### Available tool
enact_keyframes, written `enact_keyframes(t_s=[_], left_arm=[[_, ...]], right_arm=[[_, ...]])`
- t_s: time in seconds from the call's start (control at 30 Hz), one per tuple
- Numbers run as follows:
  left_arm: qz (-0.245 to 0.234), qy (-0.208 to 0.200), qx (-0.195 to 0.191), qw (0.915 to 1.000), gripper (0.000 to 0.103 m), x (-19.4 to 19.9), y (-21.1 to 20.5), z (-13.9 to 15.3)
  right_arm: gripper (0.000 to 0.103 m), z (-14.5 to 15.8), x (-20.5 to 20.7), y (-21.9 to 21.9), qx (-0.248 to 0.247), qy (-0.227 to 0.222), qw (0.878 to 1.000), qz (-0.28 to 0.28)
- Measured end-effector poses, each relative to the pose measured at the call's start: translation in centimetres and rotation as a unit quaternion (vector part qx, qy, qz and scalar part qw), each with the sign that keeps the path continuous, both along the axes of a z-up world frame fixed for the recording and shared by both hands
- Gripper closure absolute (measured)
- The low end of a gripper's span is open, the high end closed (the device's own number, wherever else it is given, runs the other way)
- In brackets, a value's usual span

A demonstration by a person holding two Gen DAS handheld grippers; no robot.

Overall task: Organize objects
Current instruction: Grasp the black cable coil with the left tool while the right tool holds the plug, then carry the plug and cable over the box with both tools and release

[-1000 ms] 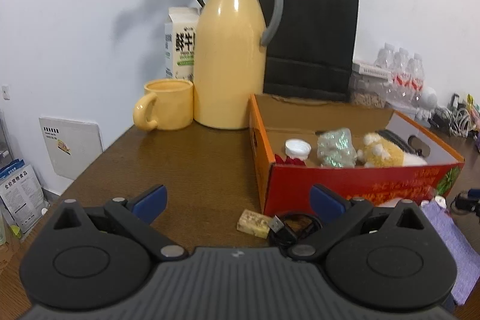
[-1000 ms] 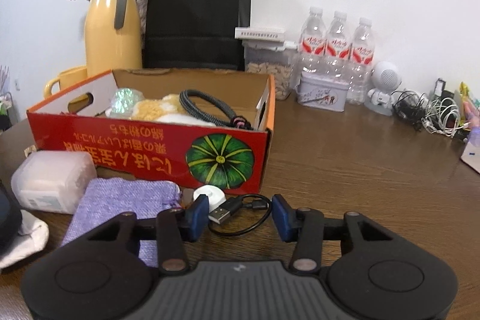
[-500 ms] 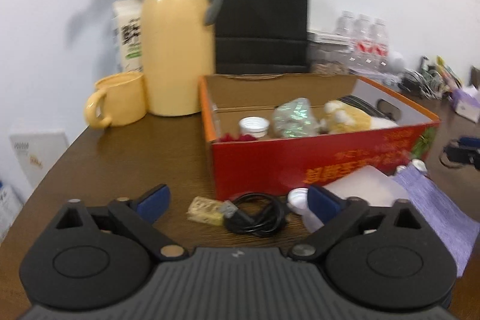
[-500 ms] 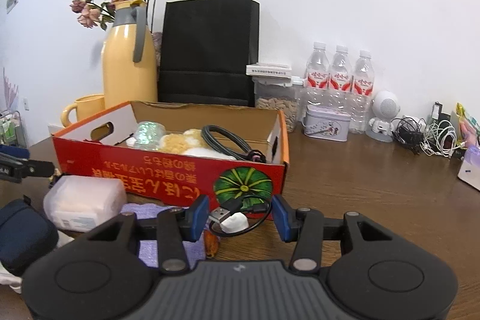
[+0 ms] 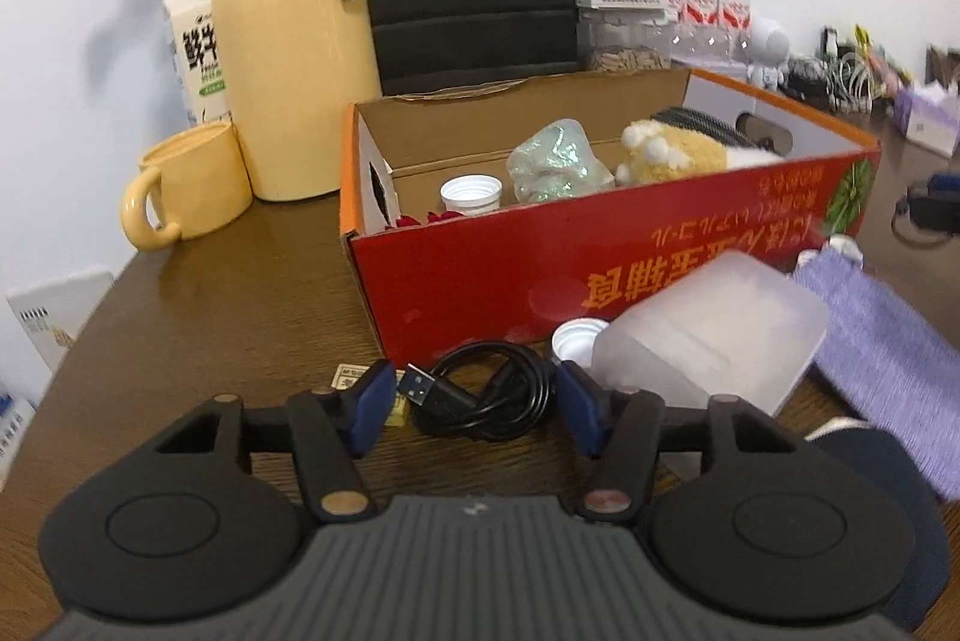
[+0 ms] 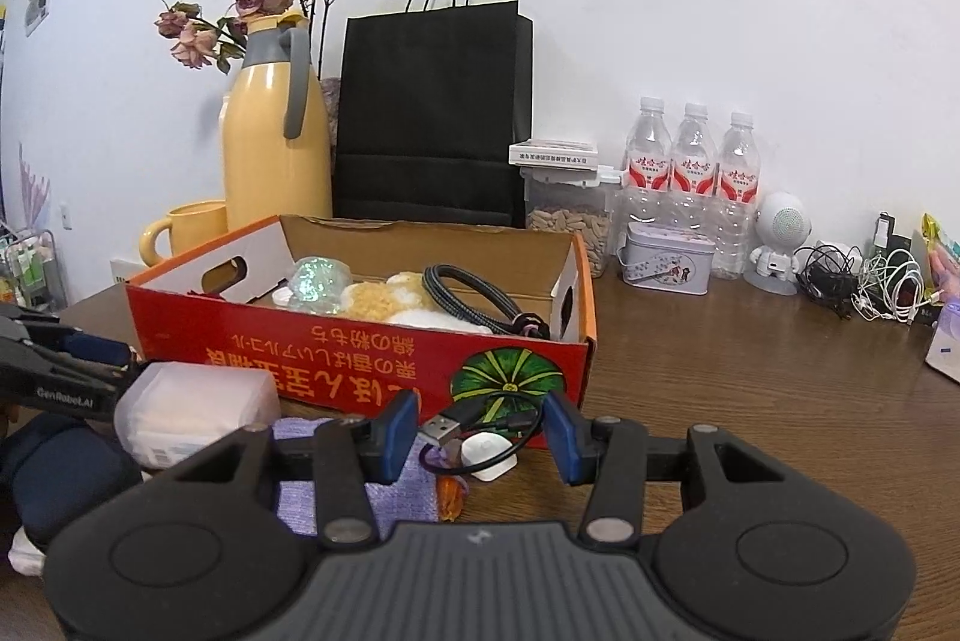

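Left hand-held gripper (image 5: 477,404), black with blue pads, low over the dark wooden desk (image 5: 240,317); its jaws have just been closing and now stand at a middling gap, with a coiled black USB cable (image 5: 486,392) lying on the desk between them; the pads appear just clear of the coil, so no grip shows; a small yellow packet (image 5: 360,383) lies partly behind the left pad. Right hand-held gripper (image 6: 480,428), of the same make, at a middling gap; a thin black cable loop with a silver USB plug (image 6: 447,425) sits between its pads together with a white round puck (image 6: 489,452); whether the pads press on the loop cannot be told. Open red cardboard box with a printed pumpkin (image 6: 360,359), just behind both cables; inside it, a white bottle cap (image 5: 471,194), a crumpled iridescent wrapper (image 5: 555,161), a yellow and white plush toy (image 5: 672,155) and a braided dark cord (image 6: 480,299). Frosted translucent plastic case (image 5: 708,335), beside the box front, with a second white cap (image 5: 576,338) against it; lavender knitted cloth (image 5: 882,347), to its right. Behind the box: tall yellow thermos jug with grey handle (image 5: 288,41), yellow mug (image 5: 192,185), black paper bag (image 6: 432,113), three clear water bottles (image 6: 693,167).
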State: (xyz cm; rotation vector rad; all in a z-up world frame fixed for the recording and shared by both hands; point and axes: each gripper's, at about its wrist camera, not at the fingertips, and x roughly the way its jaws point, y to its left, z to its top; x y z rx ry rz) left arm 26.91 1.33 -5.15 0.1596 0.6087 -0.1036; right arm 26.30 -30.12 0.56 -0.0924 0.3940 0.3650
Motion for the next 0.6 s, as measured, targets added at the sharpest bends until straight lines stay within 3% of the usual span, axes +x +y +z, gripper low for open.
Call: enact_keyframes(t_s=[0.23,0.6], left_arm=[[-0.012,-0.009,-0.009,0.9998,0.05,-0.8,-0.1,0.4],[0.026,-0.092,-0.036,0.9948,0.05,-3.2,1.3,3.9]], right_arm=[[0.058,0.2,-0.3,0.0,0.003,-0.006,1.0,0.0],[0.058,1.1,-0.9,0.0,0.014,-0.029,0.999,0.008]])
